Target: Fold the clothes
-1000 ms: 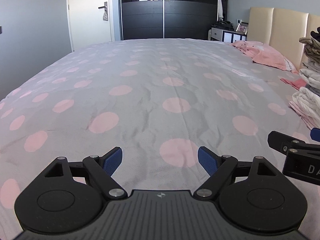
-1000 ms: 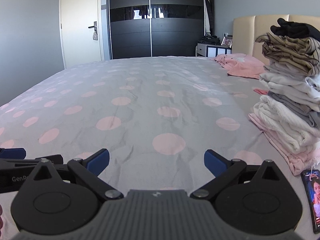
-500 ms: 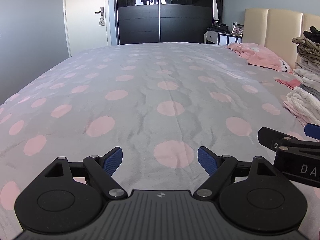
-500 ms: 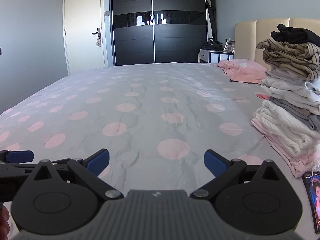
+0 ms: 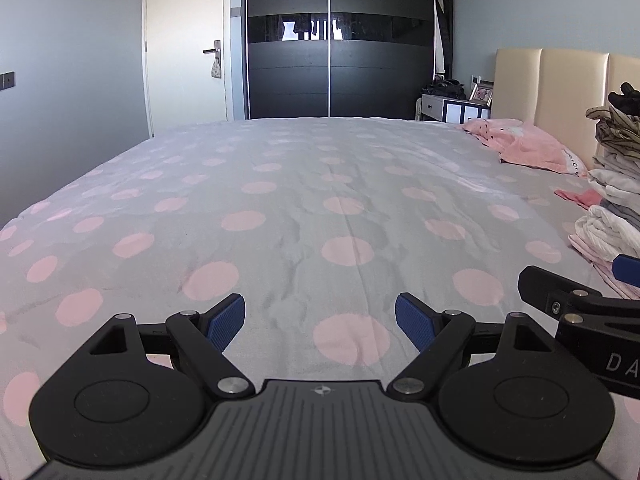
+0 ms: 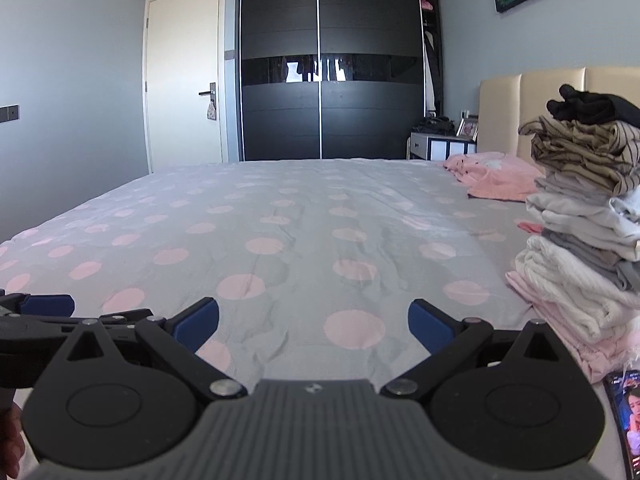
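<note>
A tall stack of folded clothes (image 6: 584, 240) stands on the right side of the bed, also at the right edge of the left wrist view (image 5: 616, 200). A loose pink garment (image 6: 496, 176) lies crumpled near the headboard, also in the left wrist view (image 5: 524, 146). My left gripper (image 5: 320, 322) is open and empty, low over the grey bedspread with pink dots (image 5: 280, 200). My right gripper (image 6: 314, 326) is open and empty, just left of the stack. Each gripper shows at the edge of the other's view.
A phone (image 6: 626, 420) with a lit screen lies on the bed by the foot of the stack. A cream headboard (image 6: 532, 112) is at the right. A black wardrobe (image 6: 320, 64), a door (image 6: 184, 76) and a nightstand (image 6: 440, 146) stand beyond the bed.
Both views have tilted upward, showing more wall and wardrobe. Both grippers stay open and empty.
</note>
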`<action>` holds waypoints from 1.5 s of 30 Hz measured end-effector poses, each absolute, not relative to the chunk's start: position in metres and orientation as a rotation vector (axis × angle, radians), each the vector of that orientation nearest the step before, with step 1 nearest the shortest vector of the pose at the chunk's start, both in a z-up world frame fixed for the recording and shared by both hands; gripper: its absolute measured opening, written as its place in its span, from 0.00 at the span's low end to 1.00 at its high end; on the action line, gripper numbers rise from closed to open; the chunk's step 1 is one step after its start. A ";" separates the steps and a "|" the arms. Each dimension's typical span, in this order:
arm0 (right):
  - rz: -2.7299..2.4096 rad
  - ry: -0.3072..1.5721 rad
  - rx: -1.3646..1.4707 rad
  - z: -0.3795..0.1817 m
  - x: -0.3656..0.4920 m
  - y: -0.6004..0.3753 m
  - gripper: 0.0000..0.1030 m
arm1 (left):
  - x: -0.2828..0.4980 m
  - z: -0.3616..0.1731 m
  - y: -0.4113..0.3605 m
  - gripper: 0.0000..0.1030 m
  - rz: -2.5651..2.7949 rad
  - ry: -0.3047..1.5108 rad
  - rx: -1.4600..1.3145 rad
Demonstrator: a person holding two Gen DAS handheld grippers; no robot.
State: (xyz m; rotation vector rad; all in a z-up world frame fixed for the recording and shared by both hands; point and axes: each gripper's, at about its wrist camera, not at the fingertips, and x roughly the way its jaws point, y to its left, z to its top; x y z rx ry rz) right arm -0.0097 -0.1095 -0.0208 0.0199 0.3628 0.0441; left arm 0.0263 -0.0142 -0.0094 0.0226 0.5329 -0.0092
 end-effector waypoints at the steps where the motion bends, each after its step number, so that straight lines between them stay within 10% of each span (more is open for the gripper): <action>1: 0.046 0.361 0.022 -0.020 -0.010 -0.110 0.99 | 0.026 -0.010 -0.015 0.80 -0.008 0.532 0.023; 11: 0.029 0.368 0.046 -0.019 -0.009 -0.114 0.99 | 0.025 -0.010 -0.017 0.81 -0.005 0.518 0.048; 16: 0.017 0.394 0.082 -0.020 -0.006 -0.120 0.99 | 0.023 -0.010 -0.017 1.00 0.007 0.509 0.039; 45: 0.008 0.404 0.104 -0.020 -0.008 -0.124 0.99 | 0.020 -0.008 -0.012 1.00 -0.008 0.520 0.066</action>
